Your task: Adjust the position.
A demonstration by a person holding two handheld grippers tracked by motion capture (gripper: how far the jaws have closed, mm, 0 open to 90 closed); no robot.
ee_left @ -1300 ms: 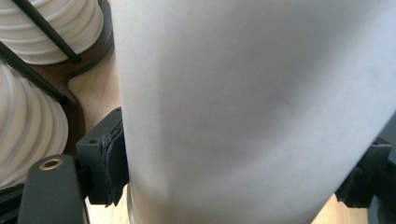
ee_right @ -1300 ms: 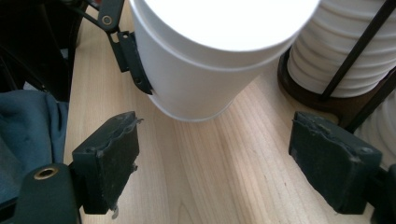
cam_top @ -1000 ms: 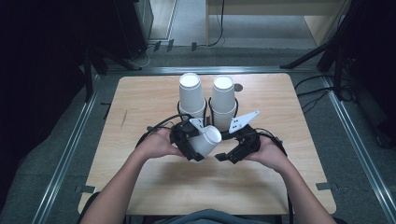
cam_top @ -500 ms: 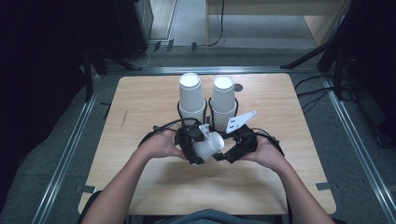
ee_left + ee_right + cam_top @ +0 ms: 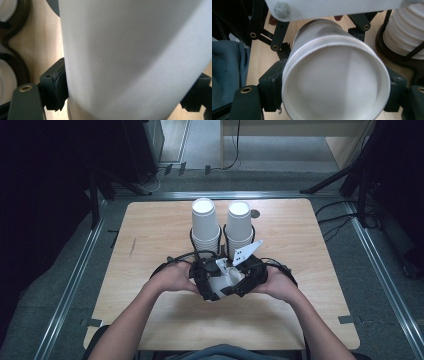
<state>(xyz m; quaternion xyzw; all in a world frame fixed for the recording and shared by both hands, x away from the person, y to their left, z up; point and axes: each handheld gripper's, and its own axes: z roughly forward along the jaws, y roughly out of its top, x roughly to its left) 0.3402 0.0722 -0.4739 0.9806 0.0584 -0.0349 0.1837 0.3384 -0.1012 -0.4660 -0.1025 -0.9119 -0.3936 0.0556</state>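
Note:
A white paper cup [image 5: 223, 279] lies on its side above the table's front middle, held from both ends. My left gripper [image 5: 207, 281] is shut on the cup's side wall [image 5: 130, 55], black pads [image 5: 58, 87] pressed to it. My right gripper [image 5: 243, 281] is shut on the same cup near its wide end [image 5: 334, 82], which faces the camera. A second rim line runs just behind the first, so this may be two nested cups. The left gripper's black linkage [image 5: 277, 37] shows beyond the cup. A hand holds each gripper.
Two tall stacks of white cups [image 5: 205, 222] [image 5: 239, 222] stand in black ring holders just behind the grippers, one close on the right [image 5: 405, 32]. The wooden table [image 5: 150, 245] has bare room left and right. Cables loop near the hands.
The right gripper has moved left onto the cup that the left gripper held, and its jaws now grip the cup's wide end. Both hands have come together.

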